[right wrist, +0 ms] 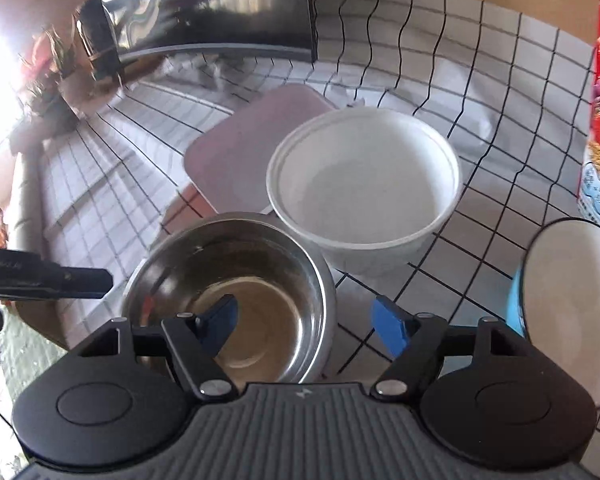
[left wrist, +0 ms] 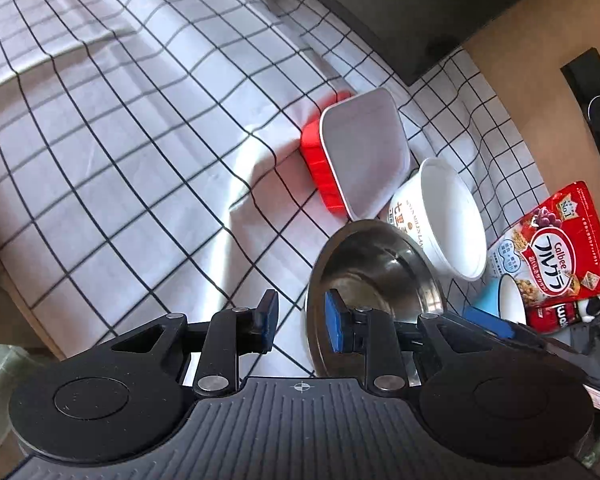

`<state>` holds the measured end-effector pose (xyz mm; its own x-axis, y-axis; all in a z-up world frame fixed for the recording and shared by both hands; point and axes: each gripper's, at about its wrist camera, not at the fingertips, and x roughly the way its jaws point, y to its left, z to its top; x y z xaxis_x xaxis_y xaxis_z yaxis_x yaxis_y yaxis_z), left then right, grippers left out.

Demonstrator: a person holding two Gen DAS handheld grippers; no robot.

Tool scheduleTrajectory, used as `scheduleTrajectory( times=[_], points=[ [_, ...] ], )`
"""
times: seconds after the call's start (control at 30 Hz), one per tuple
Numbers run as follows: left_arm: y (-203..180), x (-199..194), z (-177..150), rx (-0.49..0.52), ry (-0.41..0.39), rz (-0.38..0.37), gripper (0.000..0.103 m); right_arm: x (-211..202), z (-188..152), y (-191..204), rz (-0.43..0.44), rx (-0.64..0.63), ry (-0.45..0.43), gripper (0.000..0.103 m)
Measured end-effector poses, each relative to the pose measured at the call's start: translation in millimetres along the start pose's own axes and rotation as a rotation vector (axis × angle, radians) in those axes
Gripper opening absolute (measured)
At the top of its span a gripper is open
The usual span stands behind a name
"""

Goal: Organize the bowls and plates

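Left wrist view: left gripper (left wrist: 300, 322) narrowly parted, pinching nothing; its right pad sits inside the rim of the steel bowl (left wrist: 374, 280), the rim not between the pads. White paper bowl (left wrist: 448, 220) and red-sided container (left wrist: 356, 160) lie beyond on the checked cloth (left wrist: 140, 140) (cereal bag (left wrist: 556, 252) at right). Right wrist view: right gripper (right wrist: 308, 326) spread wide, straddling the steel bowl's rim without clamping it; blue-sided bowl (right wrist: 568, 312) at right.

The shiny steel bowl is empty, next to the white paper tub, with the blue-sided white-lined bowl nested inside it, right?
Not nested: the right wrist view shows the blue-sided white-lined bowl standing by itself, right of the shiny steel bowl, which is empty and next to the white paper tub.
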<state>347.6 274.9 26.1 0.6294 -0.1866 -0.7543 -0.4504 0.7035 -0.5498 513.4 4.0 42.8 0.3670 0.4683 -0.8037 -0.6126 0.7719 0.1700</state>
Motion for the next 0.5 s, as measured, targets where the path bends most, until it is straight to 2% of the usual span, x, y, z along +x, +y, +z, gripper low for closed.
scheduleTrajectory(
  times=[0.07, 0.2, 0.4, 0.5],
  points=[
    [1, 4, -2, -0.008, 0.016, -0.014, 0.028, 11, 2, 0, 0.002, 0.004, 0.026, 0.074],
    [-4, 22, -5, 0.015, 0.042, 0.012, 0.028, 33, 4, -2, 0.003, 0.021, 0.062, 0.074],
    [-4, 53, -11, 0.009, 0.101, 0.002, 0.028, 51, 0, 7, 0.045, 0.013, 0.093, 0.074],
    [-11, 53, -14, 0.051, 0.087, 0.029, 0.028, 52, -4, 14, 0.017, -0.016, 0.089, 0.075]
  ],
)
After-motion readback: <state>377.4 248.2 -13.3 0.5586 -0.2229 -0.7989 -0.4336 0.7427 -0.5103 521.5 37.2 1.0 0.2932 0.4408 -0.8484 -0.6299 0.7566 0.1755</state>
